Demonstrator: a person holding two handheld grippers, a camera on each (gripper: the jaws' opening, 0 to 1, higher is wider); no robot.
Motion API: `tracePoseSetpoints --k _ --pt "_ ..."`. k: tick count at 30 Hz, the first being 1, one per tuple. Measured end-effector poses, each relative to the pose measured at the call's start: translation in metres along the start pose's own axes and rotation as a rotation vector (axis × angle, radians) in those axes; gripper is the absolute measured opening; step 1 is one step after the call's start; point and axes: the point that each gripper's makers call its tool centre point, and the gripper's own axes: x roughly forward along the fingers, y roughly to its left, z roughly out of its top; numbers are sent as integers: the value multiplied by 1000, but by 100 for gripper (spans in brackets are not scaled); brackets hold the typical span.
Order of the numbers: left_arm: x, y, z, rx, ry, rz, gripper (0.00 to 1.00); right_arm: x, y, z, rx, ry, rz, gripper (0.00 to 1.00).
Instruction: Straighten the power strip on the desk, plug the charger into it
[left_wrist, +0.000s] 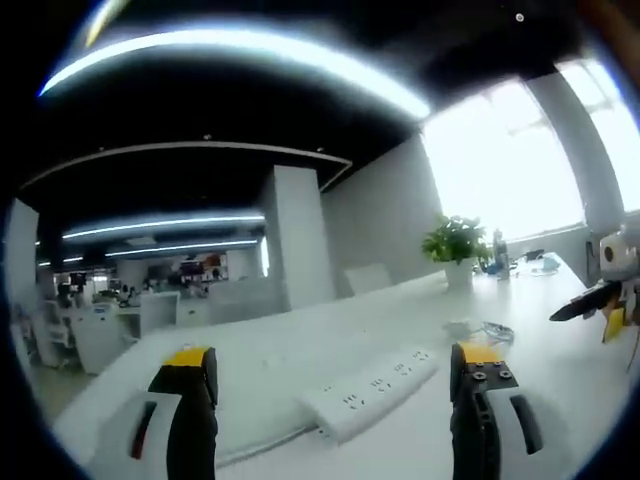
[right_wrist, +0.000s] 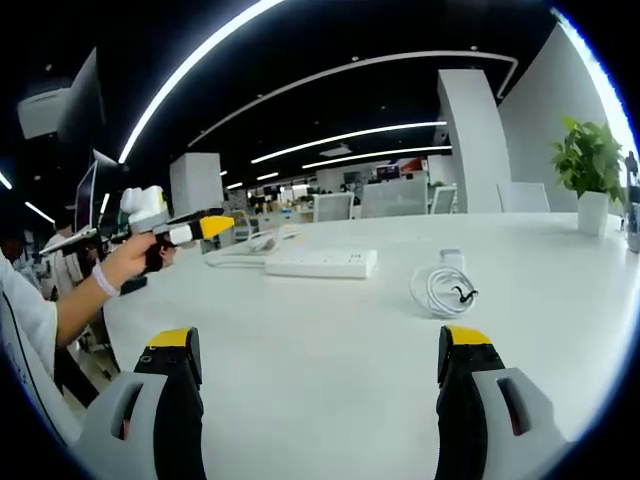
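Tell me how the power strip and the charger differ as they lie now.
The power strip is a long flat bar with rows of sockets; the charger is a small block. The strip's cord trails off loosely, while the charger's cable sits coiled and tied. Both are white, lie apart on the desk, and are unplugged from each other.

No readable text anywhere — no brand or label legible on the power strip (left_wrist: 372, 391) near the desk (right_wrist: 330, 350) edge — too blurred.

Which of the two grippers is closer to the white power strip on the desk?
Left. The white power strip lies just ahead between the left gripper jaws. The right gripper is farther back; the strip sits well across the desk.
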Motion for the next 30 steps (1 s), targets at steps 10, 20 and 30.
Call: tracePoseSetpoints --k 10,20,30 --pt "-24 1 1 -26 -9 18 99 0 0 -1 1 -1 -1 98" --pt "-45 2 -6 -38 4 44 99 1 -1 -2 1 2 0 98" --pt "-62 -2 -17 -41 15 54 99 1 -1 -1 -2 2 0 98"
